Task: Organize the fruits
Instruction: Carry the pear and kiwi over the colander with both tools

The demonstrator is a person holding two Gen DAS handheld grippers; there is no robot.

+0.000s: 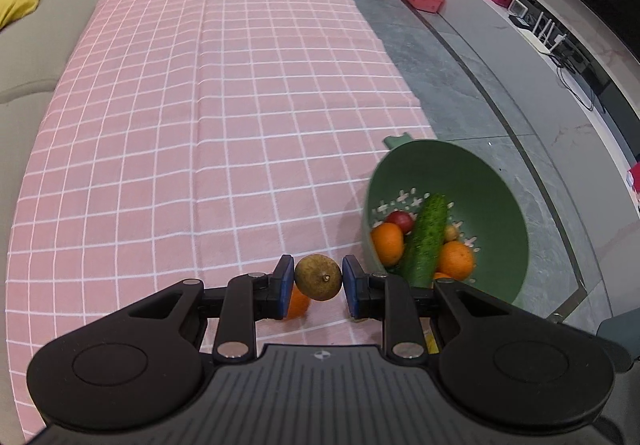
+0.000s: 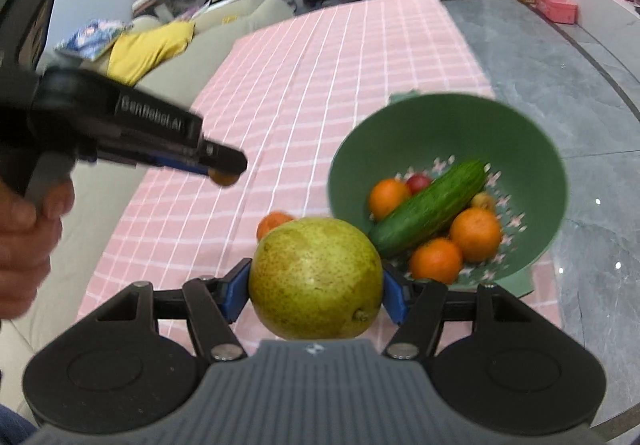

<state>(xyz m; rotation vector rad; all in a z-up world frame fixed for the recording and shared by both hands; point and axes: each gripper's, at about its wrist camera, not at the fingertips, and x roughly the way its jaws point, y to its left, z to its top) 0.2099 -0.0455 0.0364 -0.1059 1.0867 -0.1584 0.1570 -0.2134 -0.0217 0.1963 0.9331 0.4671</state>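
A: Left claw (image 1: 318,277) pinches a small brown fruit (image 1: 319,277) across its middle, stem end facing the camera; both blue pads press on it. It hangs clear above the bench (image 1: 200,105).

B: Right claw (image 2: 316,291) clamps a large green pear (image 2: 316,279) at its widest part, likely so the round body cannot roll out. Also off the cloth.

A: Green colander (image 2: 448,121) sits at the bench's near right edge. Holds a cucumber (image 2: 430,205) lying diagonally over oranges (image 2: 475,235) and a red fruit (image 2: 419,182).

B: One orange (image 2: 272,223) lies loose on the cloth, just left of the colander, partly hidden behind the pear.

A: Judgement: both held pieces are probably headed for the colander, being the only container in sight. The cucumber takes the middle, so room is tight.
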